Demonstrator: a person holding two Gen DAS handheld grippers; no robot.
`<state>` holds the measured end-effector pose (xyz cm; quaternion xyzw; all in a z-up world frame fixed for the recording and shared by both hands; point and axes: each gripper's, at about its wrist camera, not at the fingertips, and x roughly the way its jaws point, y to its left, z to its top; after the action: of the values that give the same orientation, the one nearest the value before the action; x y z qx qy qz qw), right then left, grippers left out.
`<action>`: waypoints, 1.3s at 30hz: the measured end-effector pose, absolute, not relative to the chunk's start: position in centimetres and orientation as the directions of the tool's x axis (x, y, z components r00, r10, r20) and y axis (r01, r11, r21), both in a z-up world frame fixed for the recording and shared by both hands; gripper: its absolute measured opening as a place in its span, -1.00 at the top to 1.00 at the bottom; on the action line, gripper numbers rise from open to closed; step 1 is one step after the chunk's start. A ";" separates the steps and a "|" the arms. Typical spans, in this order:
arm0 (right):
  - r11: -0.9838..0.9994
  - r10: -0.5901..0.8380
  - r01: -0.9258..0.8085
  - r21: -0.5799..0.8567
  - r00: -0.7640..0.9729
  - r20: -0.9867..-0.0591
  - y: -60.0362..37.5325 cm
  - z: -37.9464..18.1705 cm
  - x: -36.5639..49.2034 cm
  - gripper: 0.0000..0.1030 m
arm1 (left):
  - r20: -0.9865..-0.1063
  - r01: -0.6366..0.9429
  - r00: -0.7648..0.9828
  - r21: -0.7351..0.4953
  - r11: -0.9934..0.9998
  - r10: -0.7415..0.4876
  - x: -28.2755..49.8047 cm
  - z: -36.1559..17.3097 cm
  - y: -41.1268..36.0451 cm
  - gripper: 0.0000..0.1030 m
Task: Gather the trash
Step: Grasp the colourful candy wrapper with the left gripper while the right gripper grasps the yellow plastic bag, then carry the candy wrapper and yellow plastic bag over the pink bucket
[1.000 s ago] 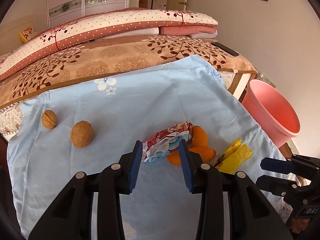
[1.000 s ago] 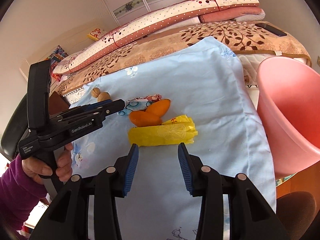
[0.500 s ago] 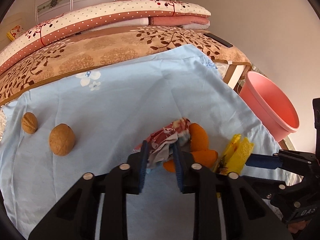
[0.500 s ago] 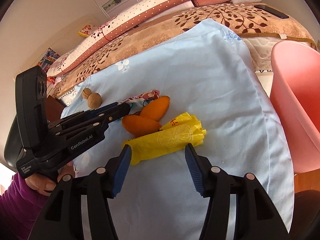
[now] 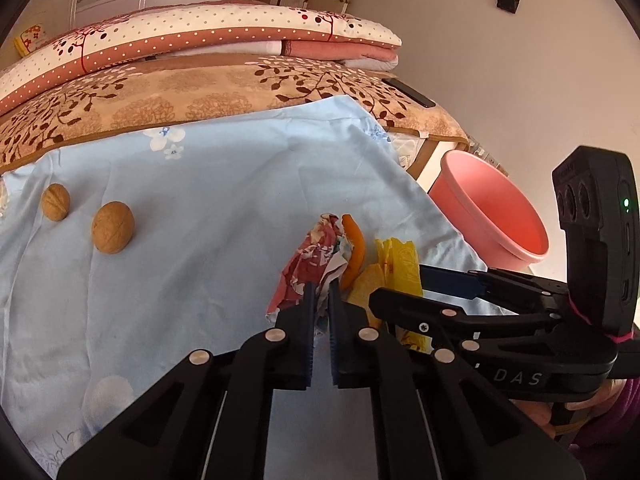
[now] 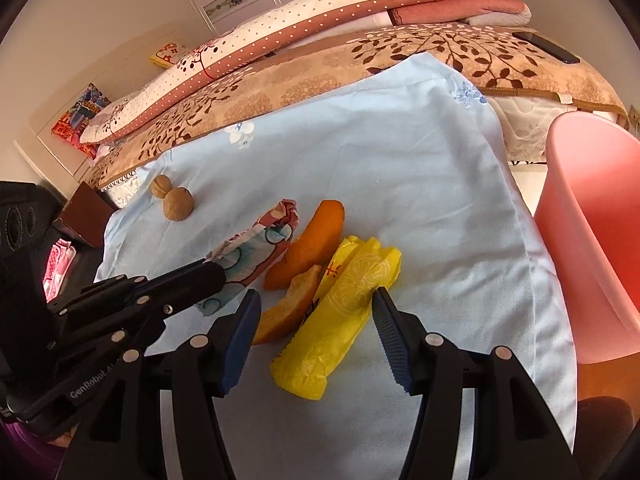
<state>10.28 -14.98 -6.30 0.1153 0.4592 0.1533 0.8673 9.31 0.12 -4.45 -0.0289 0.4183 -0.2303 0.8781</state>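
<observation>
- Left claw (image 5: 321, 300): clamped on the crumpled floral wrapper (image 5: 316, 256); jaws just closing, wrapper pinched between the blue pads, near end bunched up between them.
- Same claw in the right wrist view (image 6: 214, 270): comes in from the left, tip on the wrapper (image 6: 256, 240).
- Right claw (image 6: 316, 320): jaws apart, pads not pressing on anything; has been widening over the last second, little change lately.
- Yellow wrapper (image 6: 340, 312) lies between the right claw's pads, flat on the sheet, long axis running away from the camera; right pad just beside its edge, left pad apart from it.
- Orange peel, two pieces: larger piece (image 6: 316, 236) between floral wrapper and yellow wrapper; smaller piece (image 6: 290, 308) near the left pad, touching the yellow wrapper's side.
- In the left wrist view only a sliver of peel (image 5: 354, 252) shows behind the floral wrapper; yellow wrapper (image 5: 396, 264) partly hidden by the right claw (image 5: 400, 292).
- All trash sits on a light blue sheet (image 6: 400, 184) spread over the bed.
- Two walnuts (image 5: 113, 227) (image 5: 56, 202) on the sheet, well apart from the trash pile, near each other.
- Pink basin (image 5: 496, 208) beside the bed's edge, off the sheet, to the right of the trash.
- Folded quilts (image 5: 200, 36) stacked at the far side of the bed.
- Black phone-like slab (image 5: 408, 93) on the brown leaf-print blanket (image 5: 160, 100).
</observation>
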 end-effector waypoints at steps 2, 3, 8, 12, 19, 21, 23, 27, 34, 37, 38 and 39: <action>0.934 0.353 -0.162 0.317 0.534 -0.768 -14.7 -6.3 9.8 -0.10 | -0.718 0.369 0.553 -0.243 0.897 -0.422 8.9 -4.3 0.5 0.89; 0.938 0.346 -0.165 0.306 0.535 -0.771 -14.6 -6.4 9.6 -0.03 | -0.716 0.365 0.555 -0.247 0.898 -0.423 8.7 -4.2 0.7 0.89; 0.956 0.293 -0.159 0.246 0.532 -0.795 -13.9 -6.7 8.9 0.46 | -0.705 0.361 0.548 -0.285 0.888 -0.449 8.2 -3.8 1.5 0.89; 0.963 0.269 -0.130 0.237 0.553 -0.789 -14.1 -6.4 8.5 0.69 | -0.690 0.376 0.548 -0.301 0.876 -0.472 7.7 -3.2 1.9 0.89; 0.974 0.218 -0.082 0.212 0.605 -0.766 -15.0 -4.8 7.2 0.86 | -0.671 0.402 0.544 -0.318 0.859 -0.503 7.7 -2.7 2.5 0.89; 0.976 0.200 -0.060 0.208 0.619 -0.760 -15.3 -4.2 6.8 0.86 | -0.667 0.406 0.539 -0.329 0.853 -0.514 7.8 -2.6 2.7 0.89; 0.976 0.189 -0.040 0.212 0.630 -0.753 -15.6 -3.8 6.5 0.86 | -0.662 0.415 0.536 -0.334 0.846 -0.524 7.9 -2.4 2.6 0.89; 0.976 0.174 -0.012 0.219 0.649 -0.741 -15.9 -3.0 5.9 0.86 | -0.650 0.443 0.536 -0.326 0.835 -0.539 7.8 -1.7 2.3 0.89; 0.975 0.168 -0.009 0.223 0.687 -0.707 -15.9 -1.7 5.0 0.86 | -0.626 0.471 0.554 -0.308 0.827 -0.549 6.8 0.0 1.7 0.89; 0.977 0.165 -0.022 0.212 0.704 -0.690 -15.8 -1.1 4.6 0.86 | -0.609 0.471 0.570 -0.307 0.827 -0.551 6.1 0.7 1.4 0.89; 0.978 0.166 -0.029 0.207 0.710 -0.685 -15.8 -0.9 4.4 0.86 | -0.604 0.469 0.576 -0.307 0.828 -0.550 5.9 0.9 1.3 0.89; 0.979 0.166 -0.035 0.202 0.715 -0.679 -15.8 -0.6 4.3 0.86 | -0.600 0.467 0.581 -0.309 0.828 -0.551 5.8 1.1 1.2 0.89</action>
<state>4.28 -15.81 -0.64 0.0875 0.3737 0.0544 0.9218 5.80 1.16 1.10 -0.0586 0.3569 -0.2870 0.8870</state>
